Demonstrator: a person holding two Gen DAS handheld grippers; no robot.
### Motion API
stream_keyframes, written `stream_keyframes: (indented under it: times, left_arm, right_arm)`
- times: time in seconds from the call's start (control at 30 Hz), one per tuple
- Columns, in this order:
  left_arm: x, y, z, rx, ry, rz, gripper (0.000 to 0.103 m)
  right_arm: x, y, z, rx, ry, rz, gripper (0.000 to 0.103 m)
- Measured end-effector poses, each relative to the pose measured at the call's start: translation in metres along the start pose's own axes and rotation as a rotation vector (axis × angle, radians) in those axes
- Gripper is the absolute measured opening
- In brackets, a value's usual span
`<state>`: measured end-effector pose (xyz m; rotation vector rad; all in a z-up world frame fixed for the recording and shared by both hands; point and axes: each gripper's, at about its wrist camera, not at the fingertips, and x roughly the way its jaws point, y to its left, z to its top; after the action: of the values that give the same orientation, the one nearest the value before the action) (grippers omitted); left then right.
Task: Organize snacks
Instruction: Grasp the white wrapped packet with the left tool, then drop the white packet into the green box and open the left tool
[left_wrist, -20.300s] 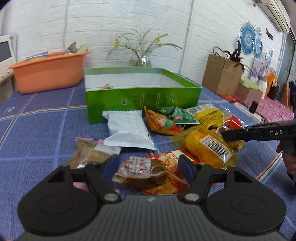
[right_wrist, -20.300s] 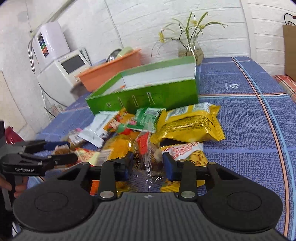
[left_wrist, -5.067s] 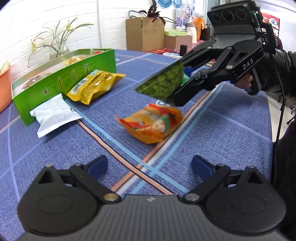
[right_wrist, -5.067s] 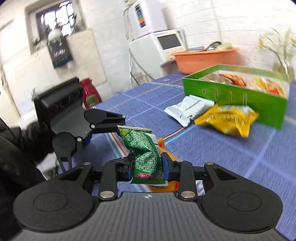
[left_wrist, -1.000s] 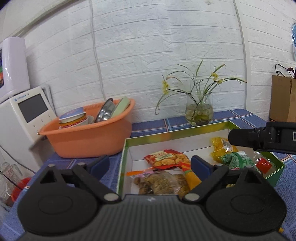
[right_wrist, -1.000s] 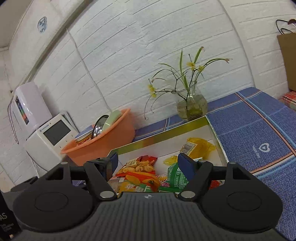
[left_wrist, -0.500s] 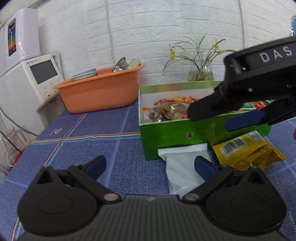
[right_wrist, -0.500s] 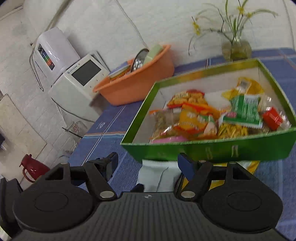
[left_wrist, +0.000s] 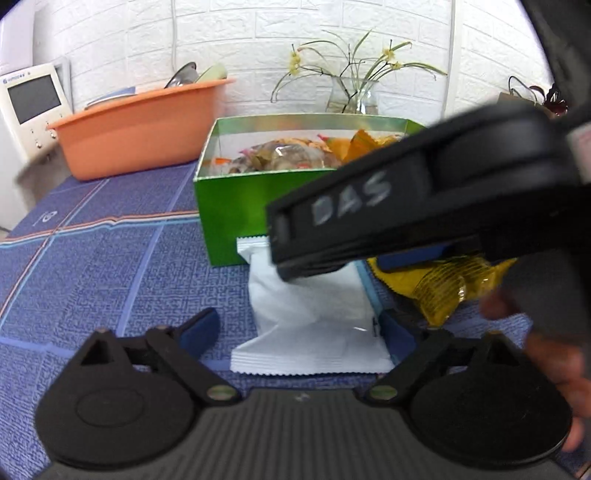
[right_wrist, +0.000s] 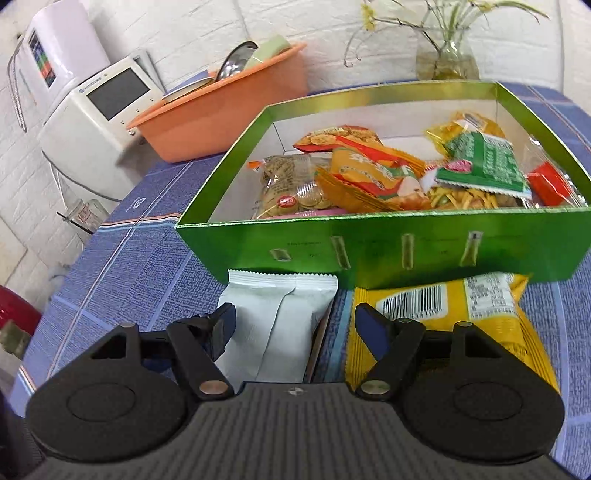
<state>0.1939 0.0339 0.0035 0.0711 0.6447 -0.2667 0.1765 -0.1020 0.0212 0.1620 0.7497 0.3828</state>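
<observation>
A green box (left_wrist: 236, 206) (right_wrist: 406, 243) full of snack packets stands on the blue tablecloth. In front of it lie a white packet (left_wrist: 314, 325) (right_wrist: 273, 325) and a yellow packet (left_wrist: 450, 288) (right_wrist: 443, 306). My left gripper (left_wrist: 299, 328) is low over the white packet; its jaws are closing with the packet between them, and the pads are not touching it. My right gripper (right_wrist: 295, 325) is open over the gap between the two packets. In the left wrist view, one of its fingers (left_wrist: 369, 199) hides part of the box and the yellow packet.
An orange basin (left_wrist: 140, 122) (right_wrist: 229, 110) with dishes sits behind the box to the left. A glass vase (left_wrist: 351, 96) (right_wrist: 447, 59) stands by the brick wall. A white appliance (right_wrist: 99, 110) is at the far left. A person's hand (left_wrist: 546, 350) holds the right gripper.
Both grippers have come down and closer to the packets in front of the box. The left jaws have narrowed. The right gripper now looms much larger in the left wrist view.
</observation>
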Motion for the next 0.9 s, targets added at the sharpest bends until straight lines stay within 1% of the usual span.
stream_keyframes:
  times: [0.07,0.1,0.13,0.17,0.2,0.23,0.27,0.33,0.37,0.4,0.43,0.47,0.53,0.57,0.67,0.8,0.9]
  left_arm:
    - [-0.003,-0.001,0.000,0.001,-0.003,-0.015,0.071]
    - [-0.003,-0.002,-0.001,0.001,-0.003,-0.017,0.071]
    - [-0.003,-0.002,-0.001,0.004,-0.004,-0.019,0.071]
    - [-0.003,-0.003,-0.002,0.005,-0.006,-0.024,0.067]
    - [-0.002,-0.003,-0.001,0.000,-0.004,-0.025,0.066]
    - [-0.002,-0.002,-0.001,0.000,-0.006,-0.026,0.066]
    - [-0.003,0.000,-0.001,0.003,-0.008,-0.026,0.065]
    - [-0.002,0.001,-0.001,0.002,-0.015,-0.021,0.065]
    - [-0.002,0.001,-0.001,0.002,-0.016,-0.020,0.064]
    - [-0.002,0.001,-0.001,0.004,-0.017,-0.019,0.064]
    - [-0.002,0.001,-0.001,0.006,-0.017,-0.016,0.064]
    - [-0.004,-0.001,0.000,0.007,-0.016,-0.012,0.064]
    - [-0.008,-0.001,0.001,0.010,-0.010,-0.006,0.063]
    - [-0.012,-0.001,0.003,0.013,-0.021,-0.004,0.063]
    - [-0.037,-0.004,0.009,0.026,-0.105,0.016,0.063]
    - [-0.079,-0.011,0.017,0.044,-0.249,0.046,0.063]
    - [-0.098,-0.016,0.023,0.054,-0.313,0.046,0.063]
  right_arm:
    - [0.003,0.002,0.001,-0.014,0.014,0.038,0.103]
    - [0.002,0.003,0.001,-0.014,0.020,0.058,0.101]
    - [0.002,0.003,0.003,-0.010,0.030,0.087,0.083]
    - [0.003,0.003,0.005,-0.005,0.048,0.101,0.080]
    - [0.004,0.002,0.006,0.000,0.056,0.104,0.080]
    - [0.005,0.001,0.006,0.008,0.066,0.110,0.082]
    - [0.008,-0.002,0.006,0.025,0.071,0.127,0.088]
    - [0.011,-0.005,0.003,0.030,0.044,0.165,0.092]
    - [0.012,-0.005,0.002,0.017,0.035,0.167,0.092]
    - [0.012,-0.004,0.001,0.005,0.026,0.164,0.091]
    - [0.011,-0.002,-0.001,-0.010,0.015,0.150,0.085]
    - [0.010,-0.001,-0.002,-0.012,0.007,0.153,0.080]
    - [0.007,0.000,-0.004,-0.011,-0.004,0.164,0.076]
    - [0.004,-0.001,-0.002,-0.008,-0.012,0.170,0.075]
    - [-0.018,0.003,0.003,-0.005,-0.077,0.215,0.073]
    - [-0.058,0.010,0.011,-0.057,-0.192,0.284,0.071]
    - [-0.081,0.012,0.014,-0.099,-0.258,0.304,0.070]
